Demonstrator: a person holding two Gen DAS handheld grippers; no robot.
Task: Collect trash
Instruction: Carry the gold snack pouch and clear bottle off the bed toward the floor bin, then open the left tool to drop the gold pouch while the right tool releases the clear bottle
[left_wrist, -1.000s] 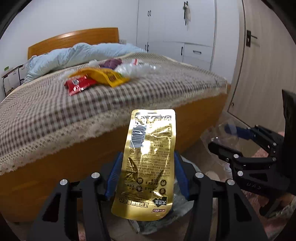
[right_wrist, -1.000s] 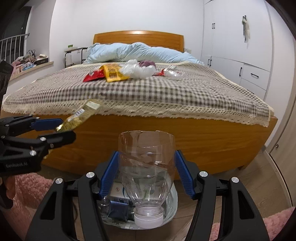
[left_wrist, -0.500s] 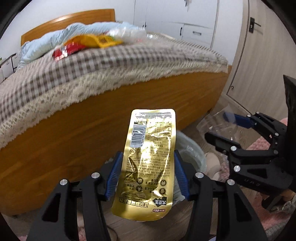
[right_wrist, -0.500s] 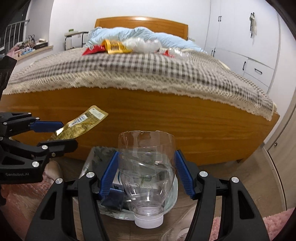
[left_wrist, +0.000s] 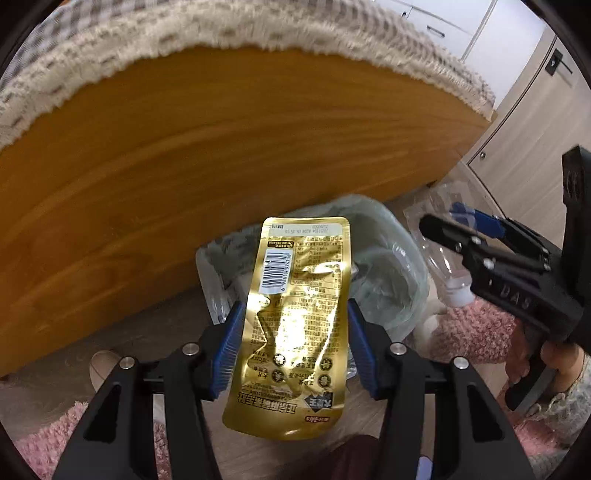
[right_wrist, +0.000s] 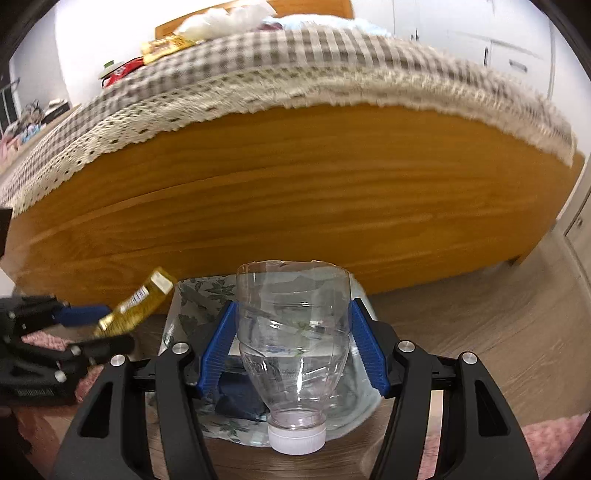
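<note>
My left gripper (left_wrist: 293, 343) is shut on a gold foil pouch (left_wrist: 299, 325) and holds it just above a bin lined with a clear plastic bag (left_wrist: 391, 266) on the floor by the bed. My right gripper (right_wrist: 293, 343) is shut on a cut clear plastic bottle (right_wrist: 293, 332) with a white cap, held over the same bin (right_wrist: 195, 295). The right gripper (left_wrist: 465, 236) also shows at the right of the left wrist view. The left gripper (right_wrist: 94, 326) with the pouch (right_wrist: 136, 301) shows at the left of the right wrist view. More wrappers (right_wrist: 162, 46) lie on the bed.
The wooden bed frame (left_wrist: 184, 147) stands right behind the bin, with a checked cover with a lace edge (right_wrist: 295, 66) hanging over it. Pink rugs (left_wrist: 476, 332) lie on the wood floor. White wardrobes (right_wrist: 517, 55) and a door (left_wrist: 535, 110) are at the right.
Both grippers have dropped lower and closer to the bin, carrying the pouch and the bottle. The bed top has risen out of the left view.
</note>
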